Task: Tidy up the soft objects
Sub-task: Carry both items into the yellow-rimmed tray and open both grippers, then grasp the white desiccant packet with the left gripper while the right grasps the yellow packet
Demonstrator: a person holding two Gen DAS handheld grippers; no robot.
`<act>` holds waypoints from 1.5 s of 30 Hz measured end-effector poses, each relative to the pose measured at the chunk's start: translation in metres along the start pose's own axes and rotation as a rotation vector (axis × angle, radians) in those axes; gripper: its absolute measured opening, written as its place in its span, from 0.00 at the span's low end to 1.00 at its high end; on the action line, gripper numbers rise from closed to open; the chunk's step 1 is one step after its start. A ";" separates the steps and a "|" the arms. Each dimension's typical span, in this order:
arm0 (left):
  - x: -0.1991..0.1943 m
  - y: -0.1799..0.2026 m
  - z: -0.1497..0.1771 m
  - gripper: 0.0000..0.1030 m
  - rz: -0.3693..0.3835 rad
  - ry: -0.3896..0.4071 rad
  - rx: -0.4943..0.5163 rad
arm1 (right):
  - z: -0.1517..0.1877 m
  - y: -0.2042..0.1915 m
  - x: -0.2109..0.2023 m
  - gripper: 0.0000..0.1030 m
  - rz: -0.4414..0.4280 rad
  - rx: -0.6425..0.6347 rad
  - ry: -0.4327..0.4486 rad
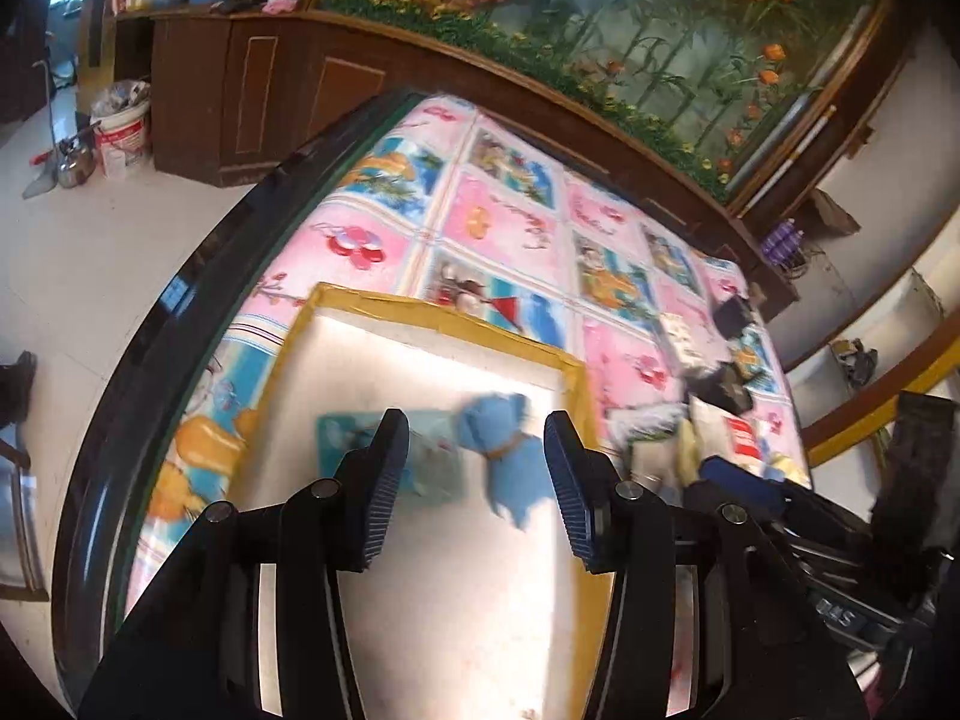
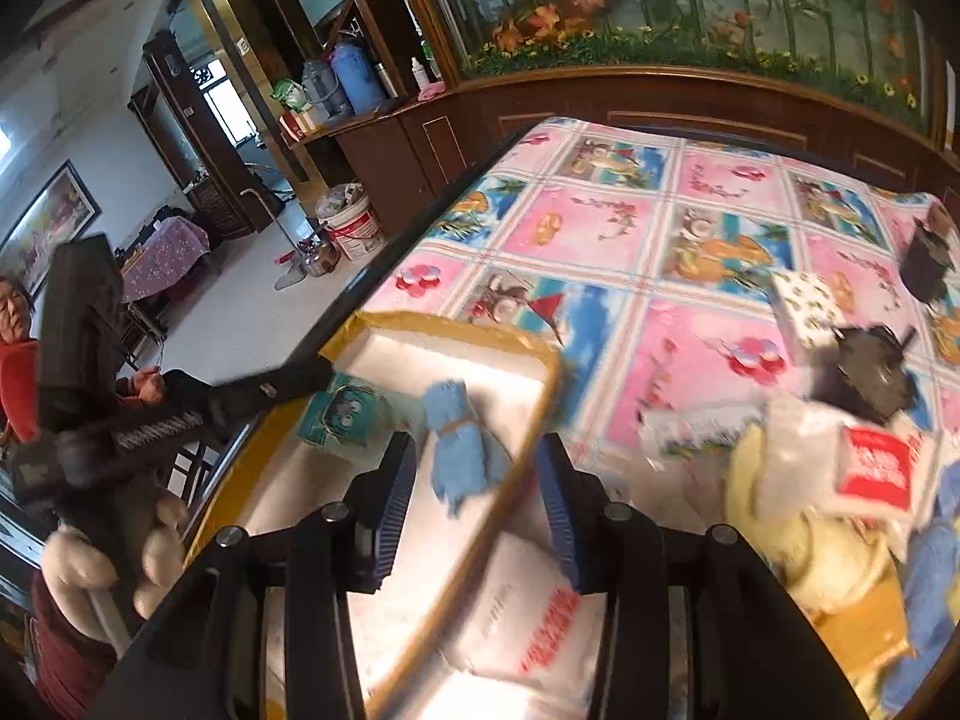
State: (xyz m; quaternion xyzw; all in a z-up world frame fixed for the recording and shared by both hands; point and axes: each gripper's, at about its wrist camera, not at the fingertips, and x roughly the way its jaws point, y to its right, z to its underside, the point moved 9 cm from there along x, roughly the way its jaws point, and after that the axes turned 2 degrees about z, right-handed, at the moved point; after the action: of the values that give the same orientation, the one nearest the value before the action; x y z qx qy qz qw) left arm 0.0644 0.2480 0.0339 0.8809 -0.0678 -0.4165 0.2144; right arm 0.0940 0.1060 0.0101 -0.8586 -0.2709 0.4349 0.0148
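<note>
One white foam tray with yellow taped rim (image 1: 441, 315) holds two soft things: a blue fuzzy tied cloth bundle (image 1: 510, 450) and, left, a teal printed packet (image 1: 342, 438). Both left gripper (image 1: 474, 483) and right gripper (image 2: 474, 501) jaws gape empty above the worktop.

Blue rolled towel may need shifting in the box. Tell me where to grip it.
Grip the blue rolled towel at its tied waist, where a band cinches it narrowest. Come from above with the right tool, one finger on each side; the white box walls block low approaches.
</note>
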 end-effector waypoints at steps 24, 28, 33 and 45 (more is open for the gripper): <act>0.125 0.149 0.084 0.50 -0.125 -0.213 0.250 | 0.114 0.211 -0.156 0.76 0.199 0.345 0.209; 0.127 0.164 0.131 0.49 0.032 -0.402 0.231 | 0.119 0.208 -0.150 0.76 0.179 0.329 0.195; 0.072 0.194 0.161 0.49 0.190 -0.411 0.341 | 0.124 0.213 -0.148 0.76 0.149 0.343 0.187; 0.091 0.226 0.171 0.54 0.054 -0.189 0.899 | 0.132 0.206 -0.148 0.76 0.070 0.369 0.147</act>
State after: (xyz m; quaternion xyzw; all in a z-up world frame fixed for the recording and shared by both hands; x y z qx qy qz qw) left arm 0.0062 -0.0374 -0.0274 0.8426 -0.2840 -0.4182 -0.1855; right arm 0.0171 -0.1684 -0.0168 -0.8797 -0.1548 0.4135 0.1766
